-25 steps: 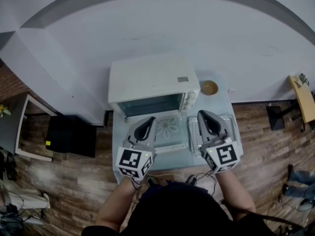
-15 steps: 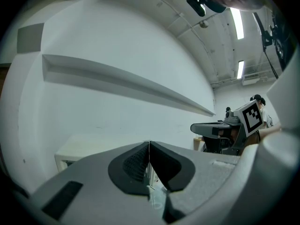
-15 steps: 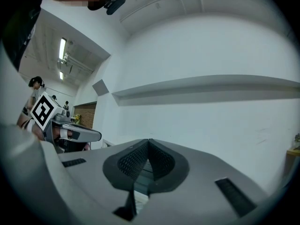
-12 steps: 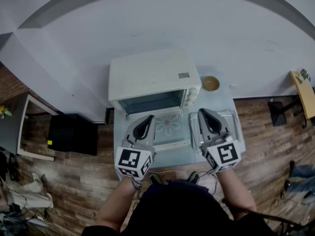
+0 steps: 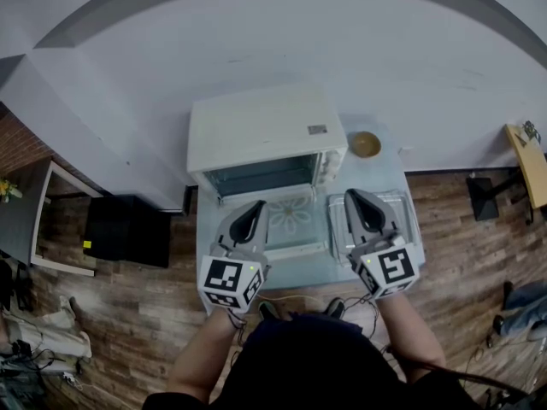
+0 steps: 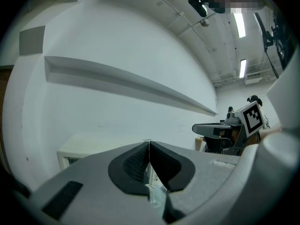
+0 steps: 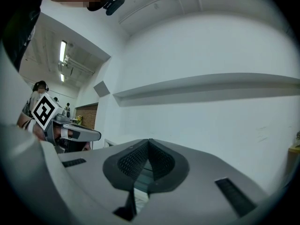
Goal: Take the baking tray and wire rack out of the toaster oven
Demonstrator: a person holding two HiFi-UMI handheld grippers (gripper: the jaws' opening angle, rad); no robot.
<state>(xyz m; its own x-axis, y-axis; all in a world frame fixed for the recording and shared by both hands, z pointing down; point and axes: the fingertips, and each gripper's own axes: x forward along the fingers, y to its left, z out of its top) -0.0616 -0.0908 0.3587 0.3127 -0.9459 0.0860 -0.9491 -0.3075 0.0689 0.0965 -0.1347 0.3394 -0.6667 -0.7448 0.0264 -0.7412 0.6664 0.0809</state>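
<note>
The pale worktop (image 5: 207, 244) stands against the far wall. The white toaster oven (image 5: 267, 133) sits at its far side, and the oven's glass door (image 5: 295, 219) is dropped flat towards the near edge. The baking tray (image 5: 408, 222) lies on the worktop just right of that door, under the right gripper (image 5: 352, 197). I can't make out the wire rack. The left gripper (image 5: 256, 208) hovers at the door's left edge. Both grippers point level at the wall, their jaws pressed fully together and gripping nothing. A small yellowish bowl (image 5: 365, 144) sits right of the oven.
</note>
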